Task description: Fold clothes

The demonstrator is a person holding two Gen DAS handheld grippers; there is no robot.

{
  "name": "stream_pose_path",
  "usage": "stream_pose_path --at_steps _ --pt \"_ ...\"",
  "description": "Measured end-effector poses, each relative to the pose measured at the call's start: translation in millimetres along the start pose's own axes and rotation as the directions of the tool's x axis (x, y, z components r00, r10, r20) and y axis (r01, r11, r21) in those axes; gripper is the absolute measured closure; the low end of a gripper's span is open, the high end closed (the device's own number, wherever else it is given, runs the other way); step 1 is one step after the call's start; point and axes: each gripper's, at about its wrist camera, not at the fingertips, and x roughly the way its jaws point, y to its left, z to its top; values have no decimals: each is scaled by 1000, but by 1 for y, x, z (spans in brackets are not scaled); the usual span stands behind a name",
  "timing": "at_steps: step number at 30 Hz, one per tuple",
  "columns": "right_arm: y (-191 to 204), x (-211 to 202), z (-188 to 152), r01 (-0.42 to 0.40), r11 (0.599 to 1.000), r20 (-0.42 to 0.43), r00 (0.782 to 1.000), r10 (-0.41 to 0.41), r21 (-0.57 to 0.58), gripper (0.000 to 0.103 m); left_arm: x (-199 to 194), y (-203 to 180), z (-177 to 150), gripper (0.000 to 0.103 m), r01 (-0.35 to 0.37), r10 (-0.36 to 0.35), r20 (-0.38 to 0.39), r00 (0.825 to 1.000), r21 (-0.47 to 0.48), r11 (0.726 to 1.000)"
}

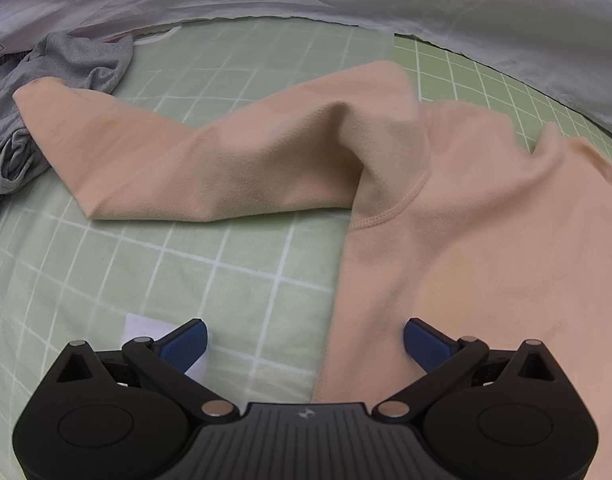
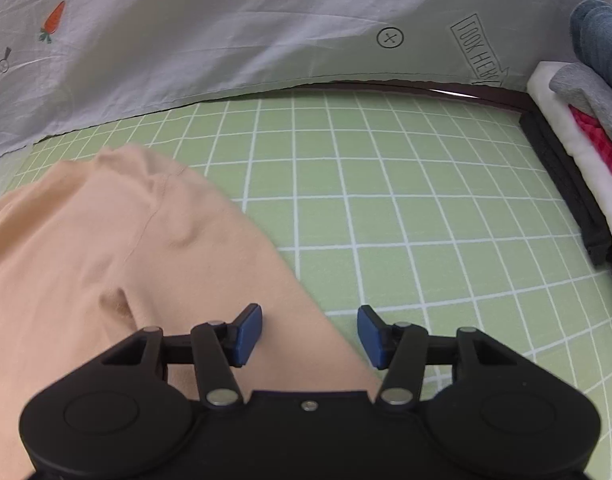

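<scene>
A peach top (image 1: 445, 248) lies on a pale green sheet (image 1: 154, 280) crossed by a white grid. Ahead and left of the black left gripper (image 1: 305, 346), with its blue pads (image 1: 186, 344), sits a heather-grey garment (image 1: 66, 68). Beyond the right gripper (image 2: 309, 334), a grey-white cloth (image 2: 226, 32) carries an orange carrot print (image 2: 54, 20).

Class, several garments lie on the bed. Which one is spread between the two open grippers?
The peach top. It lies flat under both grippers, while the grey garment is crumpled far left and the other clothes are stacked far right.
</scene>
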Motion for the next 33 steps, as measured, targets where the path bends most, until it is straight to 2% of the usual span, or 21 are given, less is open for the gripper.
stream_pose_path --at_steps 1,3,4,5,7,9,10,12,14,16,18,21,25,28,33 --pt "1 -1 -3 -22 1000 -5 1000 22 -14 54 -3 1 -4 0 -5 5 0 1000 -4 1000" --pt "0 -5 -8 -53 998 -4 999 53 -20 71 -8 2 -12 0 -13 13 -1 1000 -12 1000" --pt "-1 -7 -11 -46 999 1 999 46 -25 90 -11 3 -16 0 -18 18 -1 1000 -15 1000" --pt "-2 -9 -14 -36 999 5 999 36 -31 96 -15 4 -20 0 -22 23 4 1000 -20 1000" --pt "-5 -12 -21 54 997 22 998 -52 -61 96 -23 5 -29 0 -32 32 16 999 -28 999" --pt "-16 -14 -26 106 994 23 994 -105 -39 96 -32 8 -40 0 -37 38 27 999 -42 998" --pt "-22 -16 -28 106 994 19 994 -106 -21 96 -36 10 -45 0 -39 41 32 999 -49 998" --pt "-27 -24 -31 104 995 39 994 -103 -9 92 -43 13 -56 0 -43 46 37 998 -63 997" --pt "-27 -40 -38 116 993 80 990 -115 -16 64 -48 16 -67 0 -50 53 30 998 -80 996" --pt "-31 -56 -50 125 992 102 987 -125 2 54 -52 19 -80 0 -56 58 26 998 -89 994" --pt "-38 -70 -66 121 992 107 986 -125 42 54 -55 22 -95 0 -61 64 22 998 -98 993" --pt "-56 -86 -104 140 981 94 984 -153 132 46 -61 27 -116 0 -69 72 16 997 -110 992" --pt "-87 -102 -157 164 948 43 982 -182 273 39 -68 33 -144 0 -81 82 8 997 -126 989" --pt "-100 -112 -185 178 931 16 981 -193 319 37 -72 34 -163 0 -86 86 -5 996 -133 987" --pt "-105 -121 -204 213 928 1 975 -224 305 29 -76 31 -192 0 -80 77 -25 997 -138 987"
